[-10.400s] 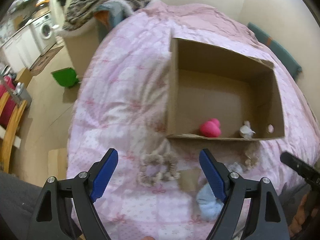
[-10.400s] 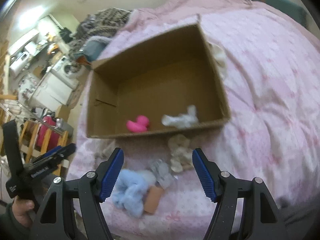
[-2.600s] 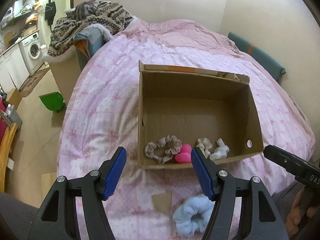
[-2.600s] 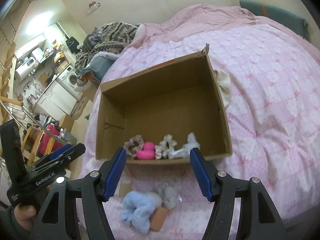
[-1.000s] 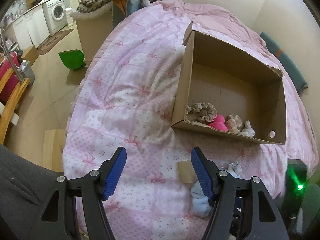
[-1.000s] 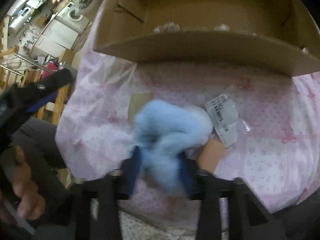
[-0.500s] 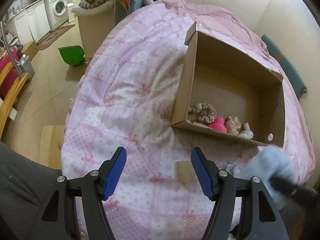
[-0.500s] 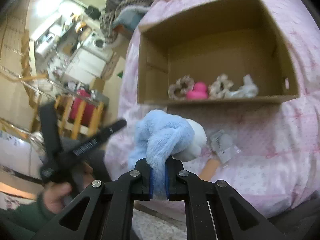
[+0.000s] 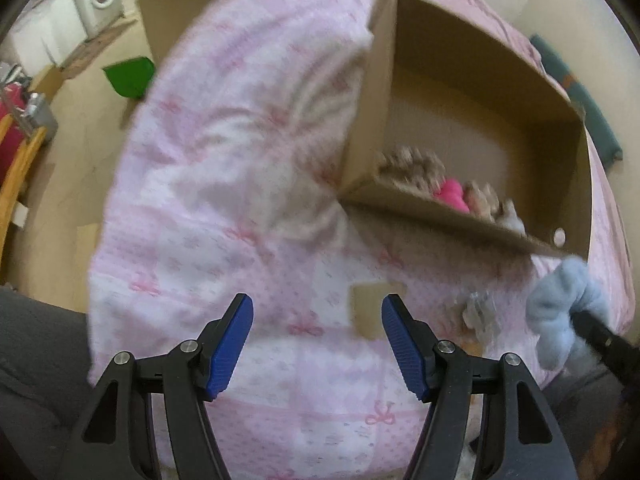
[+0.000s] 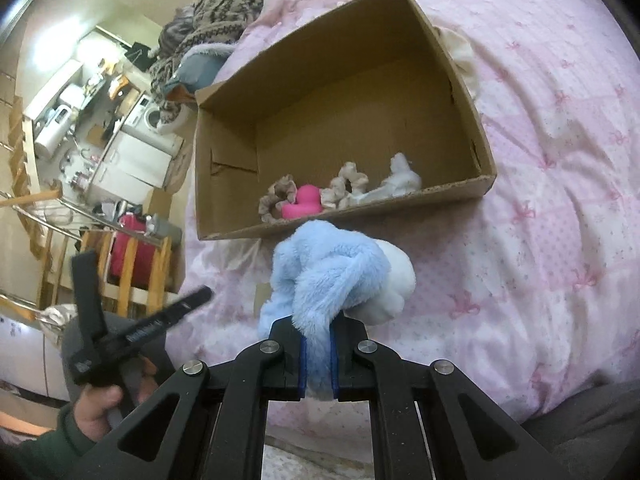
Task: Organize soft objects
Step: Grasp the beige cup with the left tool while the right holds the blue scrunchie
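Observation:
My right gripper (image 10: 316, 328) is shut on a fluffy light blue and white plush (image 10: 332, 268) and holds it above the pink quilt, just in front of the cardboard box (image 10: 460, 190). The plush also shows at the right edge of the left wrist view (image 9: 560, 304). Inside the box lie two beige scrunchies (image 10: 276, 196), a pink soft toy (image 10: 304, 202) and a white soft piece (image 10: 402, 178). My left gripper (image 9: 316, 344) is open and empty over the quilt, left of the box (image 9: 440, 220).
A brown card piece (image 9: 372, 308) and a clear wrapper (image 9: 478, 312) lie on the quilt (image 9: 224, 220) in front of the box. The bed's edge drops to the floor at the left, with a green bin (image 9: 130, 78) and wooden chair (image 10: 132, 264) there.
My right gripper went down to the blue plush, shut on it and has lifted it off the quilt toward the box. My left gripper has shifted a little; its view is blurred.

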